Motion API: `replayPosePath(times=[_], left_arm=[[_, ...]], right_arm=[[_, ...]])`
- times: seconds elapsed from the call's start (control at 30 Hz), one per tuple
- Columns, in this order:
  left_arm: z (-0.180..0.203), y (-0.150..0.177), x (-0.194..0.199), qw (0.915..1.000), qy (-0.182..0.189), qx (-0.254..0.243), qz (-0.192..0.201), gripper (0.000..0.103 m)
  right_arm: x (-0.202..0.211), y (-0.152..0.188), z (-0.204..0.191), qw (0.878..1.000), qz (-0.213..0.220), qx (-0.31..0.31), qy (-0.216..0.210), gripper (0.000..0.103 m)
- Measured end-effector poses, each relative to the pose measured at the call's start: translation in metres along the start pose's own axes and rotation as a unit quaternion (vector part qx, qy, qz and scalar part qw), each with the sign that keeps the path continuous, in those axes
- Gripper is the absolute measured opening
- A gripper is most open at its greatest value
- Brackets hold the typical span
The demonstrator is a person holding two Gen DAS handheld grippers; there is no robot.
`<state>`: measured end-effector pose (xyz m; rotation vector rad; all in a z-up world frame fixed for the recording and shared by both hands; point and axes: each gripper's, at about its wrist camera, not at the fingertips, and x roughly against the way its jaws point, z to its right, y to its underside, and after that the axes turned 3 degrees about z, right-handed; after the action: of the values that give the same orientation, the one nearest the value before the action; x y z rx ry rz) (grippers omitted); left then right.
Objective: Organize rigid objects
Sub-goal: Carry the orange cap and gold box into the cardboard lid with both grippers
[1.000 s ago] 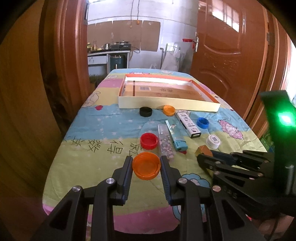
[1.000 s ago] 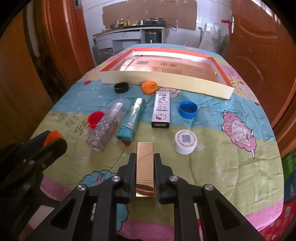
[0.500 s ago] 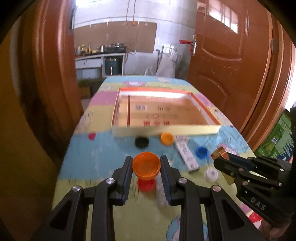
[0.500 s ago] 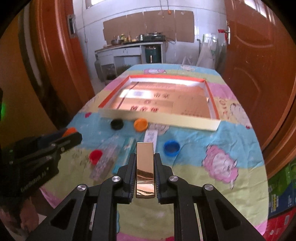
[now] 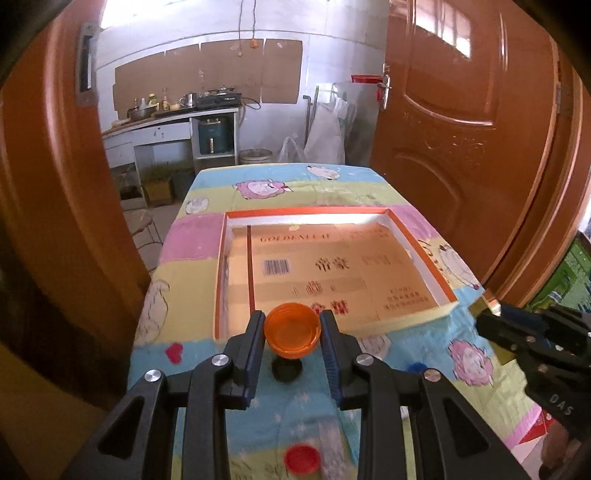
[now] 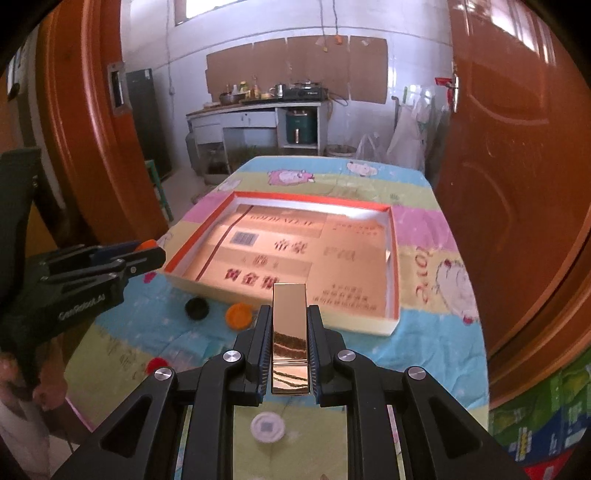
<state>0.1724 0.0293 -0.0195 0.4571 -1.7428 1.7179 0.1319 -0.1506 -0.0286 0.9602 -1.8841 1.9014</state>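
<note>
An orange cap (image 5: 292,329), pinched in my left tool (image 5: 292,334), hangs over the near edge of the shallow cardboard tray (image 5: 421,254). My right tool (image 6: 290,334) clamps a gold bar-shaped box (image 6: 290,332) above the cartoon-print desk (image 5: 195,236), where black (image 6: 196,308), orange (image 6: 239,315) and white caps (image 6: 267,427) lie loose.

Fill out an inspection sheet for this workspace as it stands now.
Surface: cartoon-print tablecloth over the table.
Job's things: shallow box, inside bare; large orange cap in left tool; gold block in right tool.
Clutter: black cap, small orange cap, red cap, white cap loose on the cloth.
Grippers: both shut on their loads, above the table.
Cables: wires hang on far wall.
Surroundings: wooden doors, kitchen counter.
</note>
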Motion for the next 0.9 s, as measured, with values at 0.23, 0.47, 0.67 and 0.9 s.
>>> replayPosePath(times=[0.23, 0.47, 0.67, 0.9], left_arm=[[-0.001, -0.039, -0.022, 0.9999, -0.007, -0.013, -0.004, 0.030], [-0.003, -0.076, -0.061, 0.9994, -0.011, -0.018, -0.026, 0.030], [-0.008, -0.087, -0.101, 0.9982, -0.001, -0.018, -0.057, 0.030], [-0.019, -0.095, -0.135, 0.9968, 0.003, -0.001, -0.080, 0.030]], right_arm=[[-0.020, -0.031, 0.019, 1.000, -0.007, 0.007, -0.009, 0.018], [-0.062, -0.066, 0.044, 0.999, -0.034, 0.005, -0.019, 0.018], [-0.102, -0.089, 0.060, 0.998, -0.057, -0.011, -0.040, 0.018], [-0.146, -0.103, 0.068, 0.995, -0.084, -0.021, -0.053, 0.018]])
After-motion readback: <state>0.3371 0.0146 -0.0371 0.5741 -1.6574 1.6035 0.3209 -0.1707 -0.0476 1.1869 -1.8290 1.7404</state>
